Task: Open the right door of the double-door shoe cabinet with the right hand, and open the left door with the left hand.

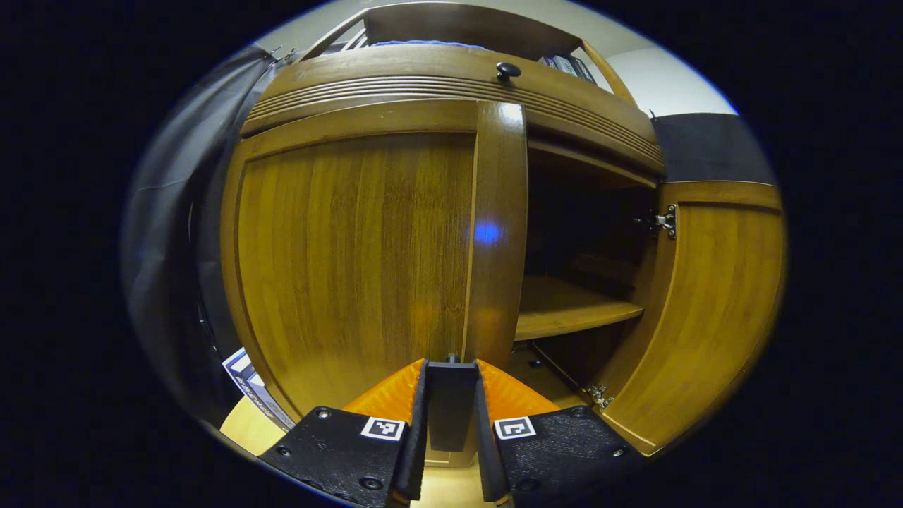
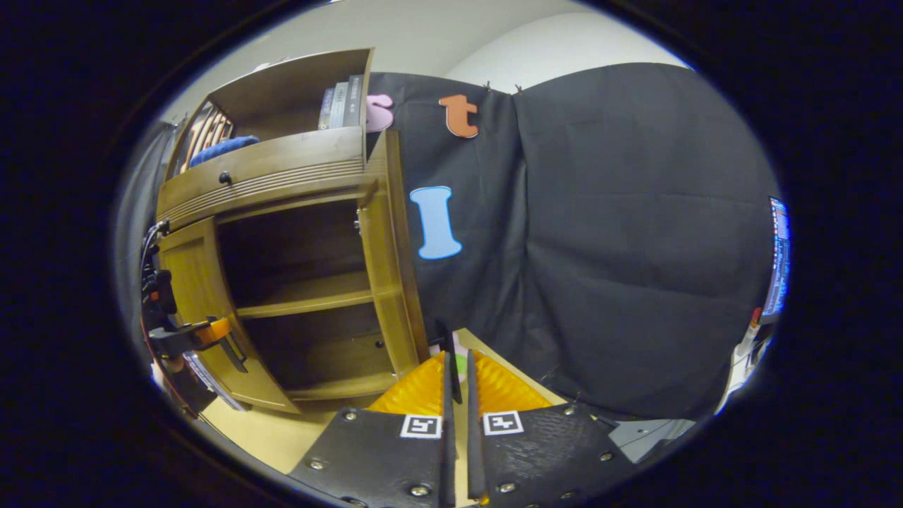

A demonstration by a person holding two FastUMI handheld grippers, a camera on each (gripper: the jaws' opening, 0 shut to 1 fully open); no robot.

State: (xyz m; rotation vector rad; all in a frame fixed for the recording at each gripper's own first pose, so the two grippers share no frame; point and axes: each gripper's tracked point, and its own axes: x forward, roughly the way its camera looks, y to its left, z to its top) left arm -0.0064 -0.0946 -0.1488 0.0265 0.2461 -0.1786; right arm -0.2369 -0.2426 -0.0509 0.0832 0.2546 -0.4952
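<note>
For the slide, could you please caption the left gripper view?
Left gripper at the closed left door; right door open.

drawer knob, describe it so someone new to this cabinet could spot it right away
Start at the wooden shoe cabinet and look above its two doors to the ribbed drawer front. The drawer knob sits at its middle: small, round and dark, the one dark button on that pale wood band.

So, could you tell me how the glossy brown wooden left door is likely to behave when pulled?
The glossy brown wooden left door looks rigid and should probably swing stiffly, like the open right door on its metal hinge. Its polished surface may be slippery.
</note>
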